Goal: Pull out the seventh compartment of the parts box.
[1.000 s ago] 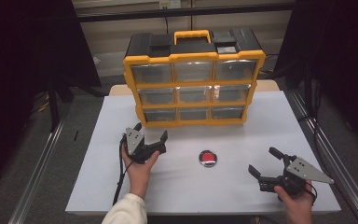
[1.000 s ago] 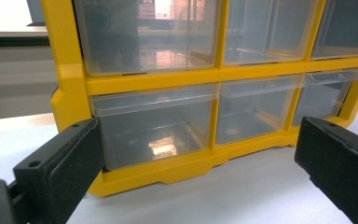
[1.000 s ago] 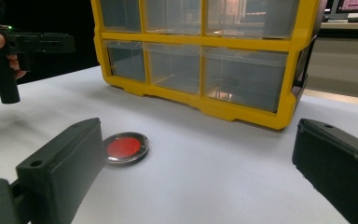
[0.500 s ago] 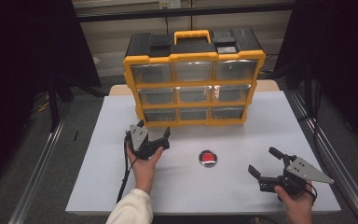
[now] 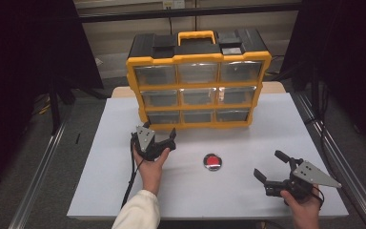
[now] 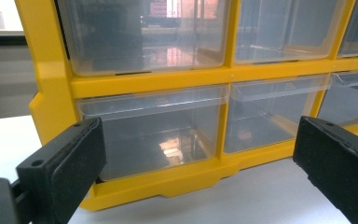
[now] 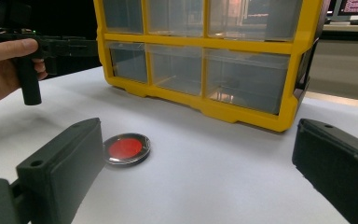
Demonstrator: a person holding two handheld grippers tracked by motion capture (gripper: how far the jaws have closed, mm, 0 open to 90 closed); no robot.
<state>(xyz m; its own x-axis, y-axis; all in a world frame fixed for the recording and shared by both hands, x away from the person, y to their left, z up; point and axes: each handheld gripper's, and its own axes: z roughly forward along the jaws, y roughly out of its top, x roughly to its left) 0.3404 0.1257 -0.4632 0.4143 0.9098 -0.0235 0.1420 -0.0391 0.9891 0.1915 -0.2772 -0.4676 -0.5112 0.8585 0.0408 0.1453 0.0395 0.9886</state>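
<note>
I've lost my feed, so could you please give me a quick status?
Left hand-held gripper open, facing organiser's bottom-left drawer. Right hand-held gripper open, empty. Red disc lies between them. Nothing in the way.

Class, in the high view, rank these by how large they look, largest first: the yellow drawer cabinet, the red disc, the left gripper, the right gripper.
1. Yellow drawer cabinet
2. Right gripper and left gripper: too similar, with differing camera distance, unranked
3. Red disc

A white bench (image 5: 181, 191) carried a yellow drawer organiser (image 5: 198, 86) at its far side and a small red-centred disc (image 5: 212, 162) nearer the front.
</note>
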